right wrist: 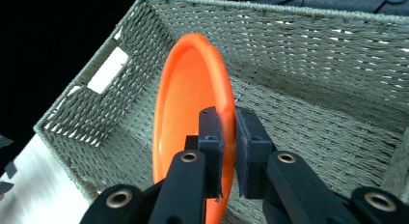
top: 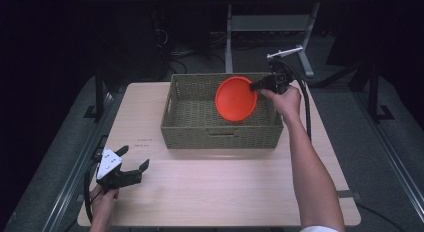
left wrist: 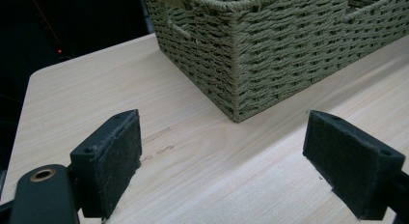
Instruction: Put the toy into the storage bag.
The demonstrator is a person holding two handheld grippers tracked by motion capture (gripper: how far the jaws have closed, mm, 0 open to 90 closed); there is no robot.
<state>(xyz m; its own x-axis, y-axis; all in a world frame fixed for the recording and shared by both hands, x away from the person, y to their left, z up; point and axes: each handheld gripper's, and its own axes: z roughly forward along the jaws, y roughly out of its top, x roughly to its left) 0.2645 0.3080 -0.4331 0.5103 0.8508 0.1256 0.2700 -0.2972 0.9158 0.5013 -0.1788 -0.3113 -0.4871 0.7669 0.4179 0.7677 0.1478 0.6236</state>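
Orange plate [top: 235, 98]: round, smooth, glossy plastic with a raised rim, held on edge and tilted over the open top of the woven basket [top: 192, 129], toward the basket's right end. Right tool [top: 259, 85] is clamped on the plate's rim; in the right gripper view the two black pads [right wrist: 247, 147] pinch the rim [right wrist: 226, 101] from either side. Basket: rectangular, olive-green twisted cord weave, slot handles cut in its end and front walls, standing on the pale wood-grain worktop [top: 225, 187]. Left tool [top: 134, 162] rests on the worktop well in front of the basket's left corner, jaws wide apart with nothing between them; felt-like pads [left wrist: 120, 156]. Faint small marks on the worktop near that corner [left wrist: 159, 142], too blurred to read.
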